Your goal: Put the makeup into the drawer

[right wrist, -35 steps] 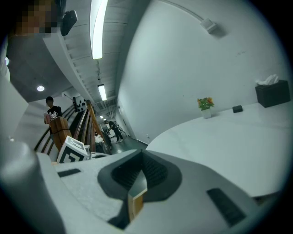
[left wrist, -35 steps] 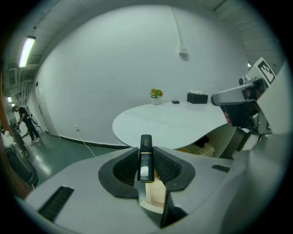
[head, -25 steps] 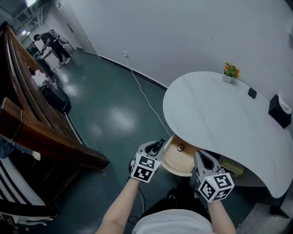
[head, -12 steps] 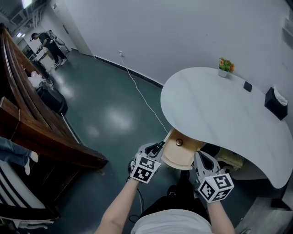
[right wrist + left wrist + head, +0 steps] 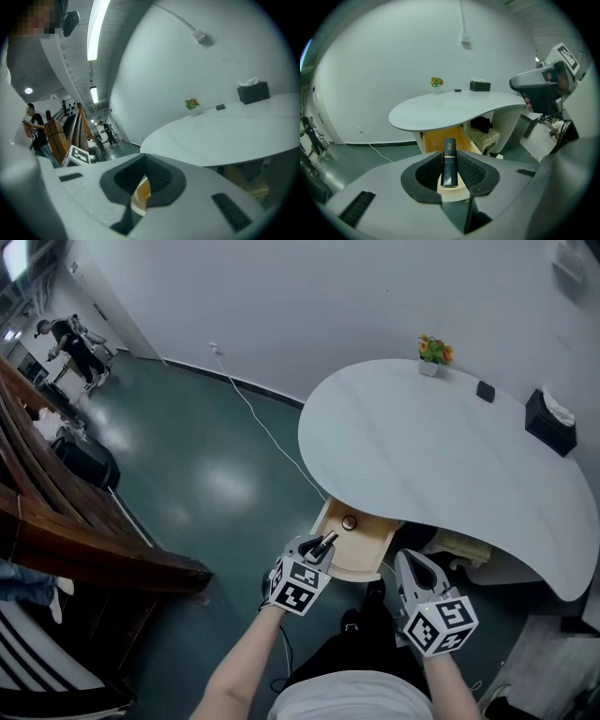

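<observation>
A slim black makeup tube (image 5: 449, 165) with a gold band lies clamped between the pads of my left gripper (image 5: 449, 154). In the head view that left gripper (image 5: 317, 555) hangs at the near left corner of the open wooden drawer (image 5: 364, 551), and the makeup tube (image 5: 325, 543) points up over its front edge. The drawer sticks out from under the white table (image 5: 422, 460) and holds a small round item (image 5: 349, 521). My right gripper (image 5: 413, 567) is just right of the drawer front, shut, with nothing held. In the right gripper view a sliver of the drawer (image 5: 142, 191) shows below the right gripper (image 5: 143, 161).
On the table's far side stand a small flower pot (image 5: 431, 352), a black tissue box (image 5: 549, 422) and a small dark item (image 5: 485, 390). A white cable (image 5: 261, 423) runs across the green floor. Dark wooden furniture (image 5: 84, 540) fills the left; people stand far off (image 5: 71, 341).
Both grippers have moved forward and down towards the drawer. The tube's tip has gone from left of the drawer to over its front edge. The left grip is unchanged.
</observation>
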A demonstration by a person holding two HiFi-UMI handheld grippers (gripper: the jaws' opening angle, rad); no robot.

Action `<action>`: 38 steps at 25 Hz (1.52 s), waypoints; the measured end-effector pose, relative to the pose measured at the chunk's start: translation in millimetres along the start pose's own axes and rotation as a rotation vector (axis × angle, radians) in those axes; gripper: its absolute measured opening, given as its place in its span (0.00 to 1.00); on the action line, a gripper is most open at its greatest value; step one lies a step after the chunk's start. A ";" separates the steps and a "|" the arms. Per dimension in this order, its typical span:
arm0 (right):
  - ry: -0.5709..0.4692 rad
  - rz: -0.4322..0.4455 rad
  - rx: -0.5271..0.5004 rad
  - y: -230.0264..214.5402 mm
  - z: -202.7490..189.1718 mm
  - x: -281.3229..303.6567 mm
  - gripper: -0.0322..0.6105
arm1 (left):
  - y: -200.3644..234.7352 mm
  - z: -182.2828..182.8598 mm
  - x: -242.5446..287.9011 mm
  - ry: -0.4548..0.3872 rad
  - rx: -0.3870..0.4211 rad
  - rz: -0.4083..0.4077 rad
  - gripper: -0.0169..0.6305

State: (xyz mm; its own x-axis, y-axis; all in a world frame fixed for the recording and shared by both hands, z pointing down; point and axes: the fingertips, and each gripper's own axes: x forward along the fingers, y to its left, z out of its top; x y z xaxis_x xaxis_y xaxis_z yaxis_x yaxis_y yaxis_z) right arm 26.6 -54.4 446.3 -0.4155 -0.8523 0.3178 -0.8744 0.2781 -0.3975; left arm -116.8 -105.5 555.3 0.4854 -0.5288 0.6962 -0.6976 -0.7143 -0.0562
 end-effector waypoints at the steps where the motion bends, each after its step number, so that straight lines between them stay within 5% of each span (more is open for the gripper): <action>1: 0.000 -0.007 0.005 -4.3 0.4 0.3 0.05 | -2.9 1.2 6.9 0.010 0.012 -0.012 0.18; 11: 0.008 -0.062 0.056 -39.3 2.5 6.6 0.05 | -31.8 5.5 74.6 0.111 0.143 -0.135 0.18; 38: 0.059 -0.124 0.137 -90.2 -6.6 13.7 0.05 | -72.5 -55.1 154.8 0.464 0.278 -0.358 0.18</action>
State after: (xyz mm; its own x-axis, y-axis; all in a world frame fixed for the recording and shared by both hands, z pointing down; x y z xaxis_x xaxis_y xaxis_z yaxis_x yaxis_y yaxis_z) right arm 98.1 -88.3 492.2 -0.3240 -0.8476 0.4202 -0.8793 0.1059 -0.4644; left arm -20.2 -110.3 706.5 0.3407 -0.0274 0.9398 -0.3426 -0.9345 0.0970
